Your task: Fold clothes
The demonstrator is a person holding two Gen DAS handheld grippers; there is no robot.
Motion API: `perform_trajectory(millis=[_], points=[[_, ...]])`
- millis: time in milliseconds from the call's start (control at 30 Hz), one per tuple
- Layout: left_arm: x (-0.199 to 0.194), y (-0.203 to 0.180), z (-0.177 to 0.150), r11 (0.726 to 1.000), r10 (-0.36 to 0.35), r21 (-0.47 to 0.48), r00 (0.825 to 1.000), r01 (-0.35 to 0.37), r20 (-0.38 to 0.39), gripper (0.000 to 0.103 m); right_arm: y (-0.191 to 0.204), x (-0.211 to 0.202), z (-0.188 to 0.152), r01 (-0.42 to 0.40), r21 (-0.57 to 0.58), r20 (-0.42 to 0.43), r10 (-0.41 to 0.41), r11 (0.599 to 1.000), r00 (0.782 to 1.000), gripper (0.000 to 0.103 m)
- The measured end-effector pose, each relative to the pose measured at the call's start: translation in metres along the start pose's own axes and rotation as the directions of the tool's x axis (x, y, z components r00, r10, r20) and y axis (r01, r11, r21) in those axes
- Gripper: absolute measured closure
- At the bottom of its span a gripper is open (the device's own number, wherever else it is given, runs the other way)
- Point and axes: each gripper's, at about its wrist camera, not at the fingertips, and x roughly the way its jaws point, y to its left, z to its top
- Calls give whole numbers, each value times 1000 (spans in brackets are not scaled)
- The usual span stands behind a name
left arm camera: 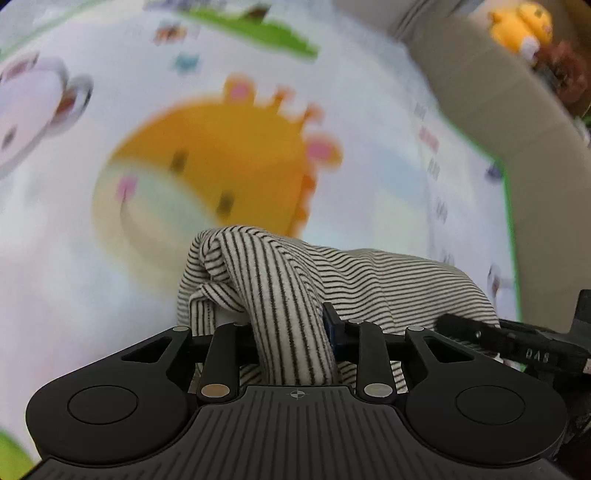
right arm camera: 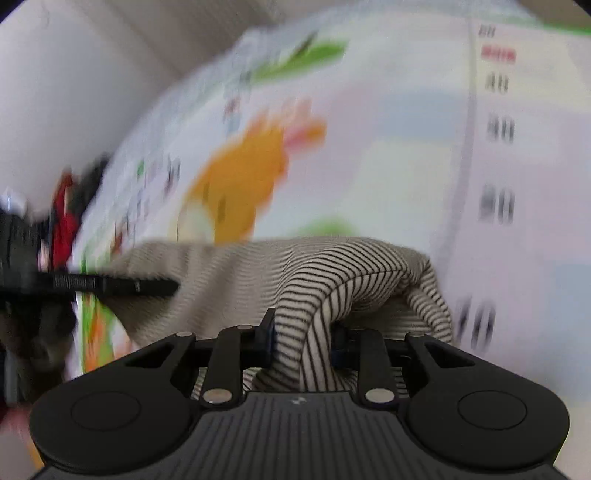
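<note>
A garment with thin black and white stripes [left arm camera: 388, 280] hangs bunched over a play mat. In the left wrist view my left gripper [left arm camera: 290, 328] is shut on a thick fold of it, and the cloth covers both fingertips. The right wrist view shows my right gripper [right arm camera: 303, 332] shut on another fold of the same striped garment [right arm camera: 332, 273]. The cloth stretches between the two grippers. The right gripper's black finger [left arm camera: 476, 332] pokes in at the right edge of the left wrist view. The left gripper's finger [right arm camera: 122, 285] shows at the left of the right wrist view.
Below lies a pale play mat [left arm camera: 92, 258] printed with a yellow giraffe face [left arm camera: 207, 166] and edged in green. A beige floor strip [left arm camera: 491, 96] runs past its far right. A yellow plush toy [left arm camera: 521, 26] sits beyond. Red and black items [right arm camera: 66, 210] lie off the mat's left side.
</note>
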Motion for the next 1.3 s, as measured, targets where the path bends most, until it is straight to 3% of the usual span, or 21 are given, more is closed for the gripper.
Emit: perform_trajectory(millis=[167, 433, 533, 600, 833, 1033, 1100, 1300], points=[[-12, -9, 5, 1000, -19, 18, 1000, 18, 22, 74, -8, -13, 25, -33, 8, 59, 32, 999, 998, 79], [-7, -2, -53, 1000, -8, 25, 993, 11, -114, 74, -17, -27, -21, -19, -2, -22, 19, 1000, 1000, 79], [3, 3, -69, 999, 40, 34, 989, -36, -140, 71, -18, -24, -40, 8, -9, -51, -9, 1000, 999, 78], [9, 4, -76, 996, 88, 49, 986, -81, -144, 63, -17, -17, -52, 45, -32, -77, -47, 998, 996, 77], [3, -1, -83, 987, 156, 64, 979, -149, -129, 51, -18, -11, -66, 134, -51, -96, -138, 990, 986, 61], [-13, -3, -88, 983, 183, 41, 977, -179, -110, 48, -9, -36, -56, 188, -75, -34, -191, 979, 981, 58], [-19, -4, -89, 983, 186, 23, 977, -185, -102, 42, -6, -46, -48, 217, -78, 8, -217, 973, 976, 54], [-53, -10, -99, 989, 117, -90, 993, -118, -25, 29, 13, -46, -13, 238, -218, 94, -222, 946, 970, 54]])
